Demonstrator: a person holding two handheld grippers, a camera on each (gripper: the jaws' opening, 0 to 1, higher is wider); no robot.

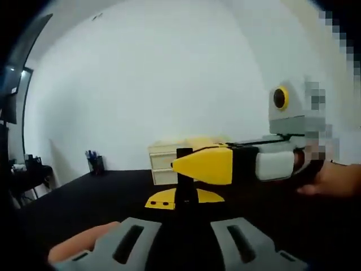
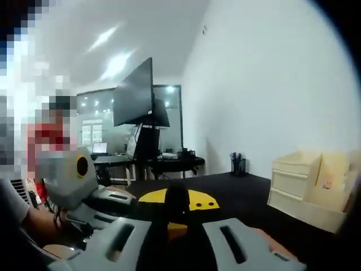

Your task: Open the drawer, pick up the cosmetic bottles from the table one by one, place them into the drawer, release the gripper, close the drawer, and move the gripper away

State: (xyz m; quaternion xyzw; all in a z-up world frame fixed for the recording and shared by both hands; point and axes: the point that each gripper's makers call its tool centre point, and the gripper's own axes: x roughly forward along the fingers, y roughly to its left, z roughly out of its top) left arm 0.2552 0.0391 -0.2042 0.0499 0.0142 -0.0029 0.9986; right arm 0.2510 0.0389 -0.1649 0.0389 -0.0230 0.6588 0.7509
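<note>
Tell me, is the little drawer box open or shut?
Shut. The cream drawer box shows flat drawer fronts, none pulled out, on the black table.

White wall (image 1: pixel 169 73), black monitor (image 2: pixel 134 93)

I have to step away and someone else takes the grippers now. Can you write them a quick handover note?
Left gripper: open, empty, held above the black table.
Right gripper: open, empty.
Cream wooden drawer unit stands at the table's far side, drawers shut.
A black post on a yellow base stands mid-table.
Done: nothing yet.
Left: open a drawer, load the bottles, which I cannot make out here, close it, withdraw.
</note>
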